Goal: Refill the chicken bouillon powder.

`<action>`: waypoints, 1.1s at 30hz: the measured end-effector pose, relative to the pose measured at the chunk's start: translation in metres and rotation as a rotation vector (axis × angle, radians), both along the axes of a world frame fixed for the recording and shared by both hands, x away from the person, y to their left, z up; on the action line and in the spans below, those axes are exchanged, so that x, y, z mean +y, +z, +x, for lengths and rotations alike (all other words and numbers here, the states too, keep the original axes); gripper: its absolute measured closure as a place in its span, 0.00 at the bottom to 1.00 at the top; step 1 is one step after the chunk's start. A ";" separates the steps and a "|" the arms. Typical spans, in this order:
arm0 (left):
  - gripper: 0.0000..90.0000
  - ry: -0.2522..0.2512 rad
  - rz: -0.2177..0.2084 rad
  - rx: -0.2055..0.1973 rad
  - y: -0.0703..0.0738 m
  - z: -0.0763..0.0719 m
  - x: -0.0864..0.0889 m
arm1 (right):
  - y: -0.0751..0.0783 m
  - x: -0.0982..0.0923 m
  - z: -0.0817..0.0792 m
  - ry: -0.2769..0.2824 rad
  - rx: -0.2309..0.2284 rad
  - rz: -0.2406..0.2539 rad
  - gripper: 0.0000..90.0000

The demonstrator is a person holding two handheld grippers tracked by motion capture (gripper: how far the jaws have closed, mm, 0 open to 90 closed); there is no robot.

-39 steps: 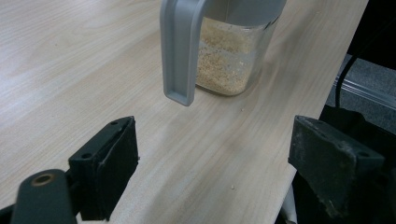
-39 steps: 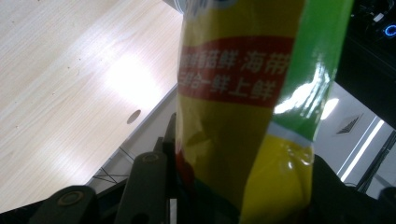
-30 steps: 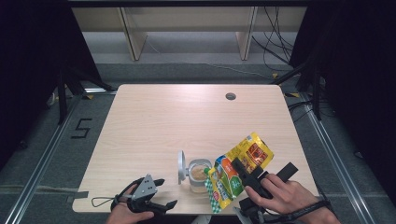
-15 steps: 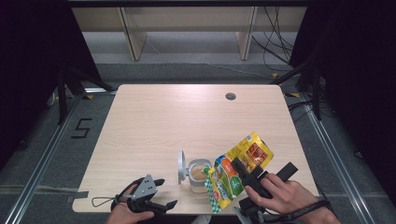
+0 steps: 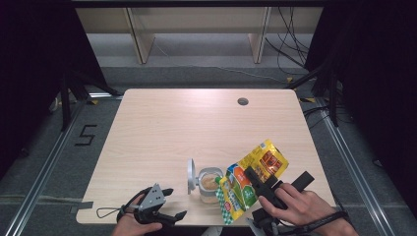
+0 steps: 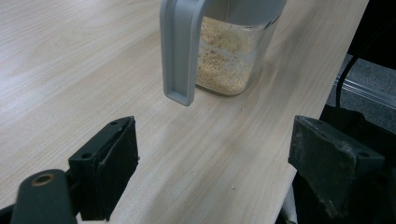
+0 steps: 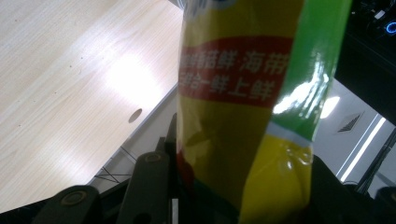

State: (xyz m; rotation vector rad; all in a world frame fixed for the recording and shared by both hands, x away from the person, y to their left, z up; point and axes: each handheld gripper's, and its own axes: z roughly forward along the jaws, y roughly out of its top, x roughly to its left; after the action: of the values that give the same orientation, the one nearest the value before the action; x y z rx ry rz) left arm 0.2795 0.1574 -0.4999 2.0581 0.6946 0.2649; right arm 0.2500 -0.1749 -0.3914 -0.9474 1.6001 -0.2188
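right gripper (image 5: 263,184): you're clamping the yellow-green foil pouch (image 5: 251,177), tipping over the clear plastic jar (image 5: 210,184).
left gripper (image 5: 164,204): idling wide, holding nothing.
risk: granules spilling past the jar's rim if the pouch mouth is drifting.

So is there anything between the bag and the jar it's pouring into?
Nothing visible is in the way. The right gripper holds the bag tilted with its lower end right at the jar's open mouth. The jar's lid is flipped up on the far side, away from the bag.

A white "5" (image 5: 86,134) is marked on the floor left of the desk, and the yellow-green bag (image 7: 243,93) carries white Chinese characters on a red band, too blurred to read with certainty.
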 end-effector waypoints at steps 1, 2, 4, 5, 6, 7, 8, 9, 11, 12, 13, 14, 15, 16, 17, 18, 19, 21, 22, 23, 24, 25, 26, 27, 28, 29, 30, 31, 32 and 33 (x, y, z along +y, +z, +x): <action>0.17 -0.011 0.010 -0.015 0.000 0.001 0.001 | -0.001 -0.001 0.000 -0.002 0.004 0.024 0.73; 0.17 -0.010 0.010 -0.019 0.000 0.001 0.001 | -0.002 -0.001 0.000 -0.001 0.012 0.046 0.73; 0.17 0.013 -0.010 -0.007 -0.001 0.000 0.000 | 0.000 0.000 0.000 0.000 0.001 0.000 0.73; 0.17 0.004 -0.006 -0.003 0.000 0.000 0.000 | 0.000 0.000 0.000 0.004 -0.006 0.001 0.73; 0.17 -0.006 0.006 -0.019 0.000 0.001 0.001 | 0.000 0.000 0.000 0.001 0.003 0.000 0.73; 0.17 -0.003 -0.002 -0.021 0.000 0.001 0.000 | -0.001 0.000 0.000 -0.001 -0.003 0.009 0.73; 0.17 0.000 -0.003 -0.019 0.000 0.001 0.000 | -0.001 0.000 0.000 -0.004 0.004 0.007 0.73; 0.17 0.002 -0.005 -0.017 0.000 0.000 0.000 | -0.001 0.000 0.000 -0.003 0.002 0.007 0.73; 0.17 -0.001 -0.004 -0.019 0.000 0.001 0.000 | -0.001 0.001 0.000 0.002 0.000 0.004 0.73; 0.17 -0.003 -0.003 -0.022 0.000 0.001 0.000 | -0.001 0.001 0.000 0.003 0.000 0.005 0.73; 0.17 -0.003 -0.002 -0.021 0.000 0.001 0.001 | -0.001 0.001 0.000 0.003 0.001 0.007 0.73; 0.17 -0.007 0.006 -0.023 0.000 0.001 0.001 | -0.001 0.001 0.000 0.003 -0.003 0.012 0.73; 0.17 -0.008 0.012 -0.024 0.000 0.002 0.001 | -0.001 0.001 -0.001 0.005 -0.005 0.008 0.73; 0.17 0.003 -0.001 -0.019 0.000 0.001 0.000 | -0.001 0.000 -0.001 0.005 -0.006 0.007 0.73; 0.17 0.012 -0.006 -0.008 0.000 0.000 0.000 | -0.001 0.000 -0.001 0.004 -0.006 0.006 0.73; 0.17 0.012 -0.006 -0.013 0.000 0.000 0.000 | -0.001 0.000 0.000 0.004 -0.005 0.007 0.73; 0.17 0.013 -0.010 -0.007 -0.001 0.000 -0.001 | -0.001 0.000 0.000 0.005 -0.005 0.007 0.73; 0.17 0.008 -0.003 -0.015 0.000 0.000 0.000 | -0.001 0.000 -0.001 0.004 -0.006 0.007 0.73; 0.17 0.013 -0.009 -0.007 -0.001 0.000 0.000 | -0.001 0.000 -0.001 0.007 -0.005 0.004 0.73; 0.17 0.009 -0.005 -0.012 0.000 0.000 0.000 | 0.000 0.001 -0.001 0.014 0.000 0.004 0.73; 0.17 -0.008 0.006 -0.023 0.000 0.001 0.001 | -0.001 0.000 -0.001 0.004 0.006 0.007 0.73; 0.17 0.006 -0.007 0.000 0.000 0.000 0.000 | -0.001 0.000 -0.001 0.003 0.007 0.014 0.73; 0.17 0.006 -0.008 -0.001 0.000 0.000 0.000 | -0.002 0.000 -0.001 0.002 0.006 0.017 0.73; 0.17 0.005 -0.007 -0.002 0.000 0.000 0.000 | -0.002 0.001 -0.001 0.001 0.008 0.017 0.74; 0.17 0.008 -0.004 -0.015 0.000 0.000 0.000 | -0.002 0.001 -0.001 0.005 0.003 0.019 0.74; 0.17 0.006 -0.007 -0.013 0.000 0.000 0.000 | -0.002 0.001 -0.001 0.005 0.005 0.022 0.74; 0.17 0.002 -0.004 -0.014 0.000 0.000 0.000 | -0.002 0.001 -0.001 0.002 0.012 0.017 0.74; 0.17 -0.003 -0.002 -0.022 0.000 0.001 0.000 | -0.002 0.001 -0.001 0.002 0.011 0.016 0.74; 0.17 -0.003 -0.002 -0.021 0.000 0.001 0.001 | -0.002 0.001 -0.001 0.005 0.005 0.020 0.74; 0.17 -0.006 0.004 -0.023 0.000 0.001 0.001 | -0.002 0.001 -0.001 0.009 0.007 0.022 0.74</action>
State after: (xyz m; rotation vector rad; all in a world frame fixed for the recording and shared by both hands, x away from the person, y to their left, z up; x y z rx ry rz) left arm 0.2807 0.1584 -0.4995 2.0581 0.6742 0.2860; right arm 0.2490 -0.1740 -0.3932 -0.9394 1.6012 -0.1916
